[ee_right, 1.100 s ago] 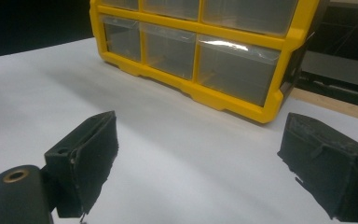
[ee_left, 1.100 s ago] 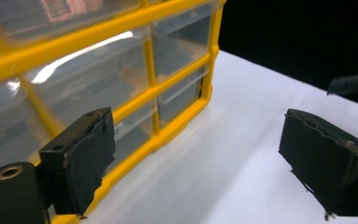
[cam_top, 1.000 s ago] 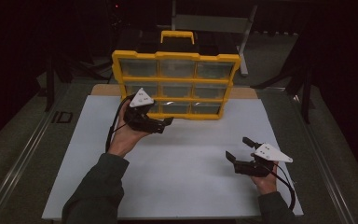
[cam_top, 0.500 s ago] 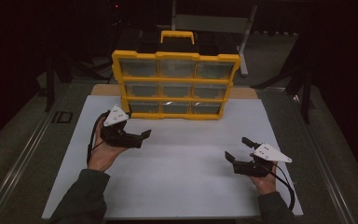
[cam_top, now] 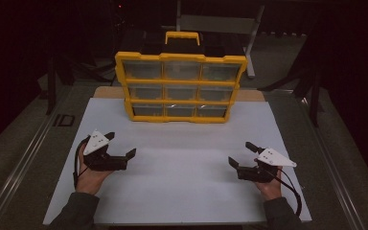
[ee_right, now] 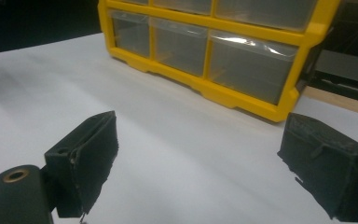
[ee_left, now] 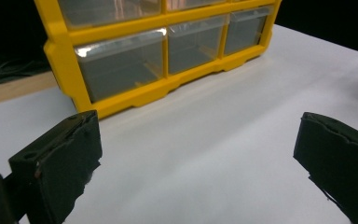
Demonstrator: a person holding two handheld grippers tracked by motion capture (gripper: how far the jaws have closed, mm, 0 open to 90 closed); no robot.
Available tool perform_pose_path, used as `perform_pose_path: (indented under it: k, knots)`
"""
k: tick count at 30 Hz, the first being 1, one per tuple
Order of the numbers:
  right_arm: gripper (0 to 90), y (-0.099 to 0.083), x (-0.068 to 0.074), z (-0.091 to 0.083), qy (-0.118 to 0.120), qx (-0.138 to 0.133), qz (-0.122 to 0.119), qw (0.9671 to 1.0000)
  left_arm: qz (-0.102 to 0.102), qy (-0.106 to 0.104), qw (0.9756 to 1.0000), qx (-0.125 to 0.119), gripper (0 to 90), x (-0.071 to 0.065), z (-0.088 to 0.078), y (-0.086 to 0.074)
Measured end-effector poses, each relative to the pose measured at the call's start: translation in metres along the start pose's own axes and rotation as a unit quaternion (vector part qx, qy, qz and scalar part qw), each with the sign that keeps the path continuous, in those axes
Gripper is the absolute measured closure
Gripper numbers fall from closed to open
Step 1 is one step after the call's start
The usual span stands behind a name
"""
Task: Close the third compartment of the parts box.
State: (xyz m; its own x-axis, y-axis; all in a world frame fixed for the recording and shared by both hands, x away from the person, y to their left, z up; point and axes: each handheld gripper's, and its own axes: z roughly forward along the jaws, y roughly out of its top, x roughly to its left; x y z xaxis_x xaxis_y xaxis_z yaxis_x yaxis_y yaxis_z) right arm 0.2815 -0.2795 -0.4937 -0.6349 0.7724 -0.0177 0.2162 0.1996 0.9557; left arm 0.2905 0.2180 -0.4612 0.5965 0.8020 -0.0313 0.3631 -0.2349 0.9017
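Since the earlier frames, the left gripper [cam_top: 121, 143] had drawn back from the yellow plastic drawer cabinet with clear drawers [cam_top: 180, 87] to the near left of the white table surface [cam_top: 182, 172], jaws wide apart and empty. The right gripper [cam_top: 242, 153] lay well apart at the near right, jaws likewise open. The cabinet stood upright at the far edge.

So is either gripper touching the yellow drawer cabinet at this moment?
No, the left gripper and right gripper both sit open on the white board, well short of the cabinet.
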Motion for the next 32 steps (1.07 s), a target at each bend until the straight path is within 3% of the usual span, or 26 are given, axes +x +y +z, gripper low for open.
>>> perform_pose_path:
  k: [4, 13, 18, 27, 32]
  knots:
    - [11.1, -0.001, 0.003, 0.002, 0.005, 0.003, 0.000, 1.0000, -0.003, 0.008, 0.9999, 0.006, 0.6, 0.001, -0.003, -0.011]
    - [10.9, -0.002, 0.001, -0.001, 0.008, -0.005, 0.012, 0.9999, -0.007, 0.003, 1.0000, 0.000, 0.1, 0.000, -0.013, -0.024]
    - [10.9, -0.002, 0.000, -0.003, 0.006, -0.013, 0.024, 0.9996, -0.014, 0.020, 0.9997, -0.008, 0.1, 0.001, -0.024, -0.030]
    - [10.8, -0.003, 0.004, -0.002, 0.008, -0.011, 0.022, 0.9997, -0.016, 0.035, 0.9989, -0.028, 0.1, 0.002, -0.037, -0.034]
    - [10.8, -0.003, 0.006, -0.002, 0.010, -0.009, 0.020, 0.9997, -0.010, 0.040, 0.9989, -0.021, 0.1, 0.003, -0.035, -0.036]
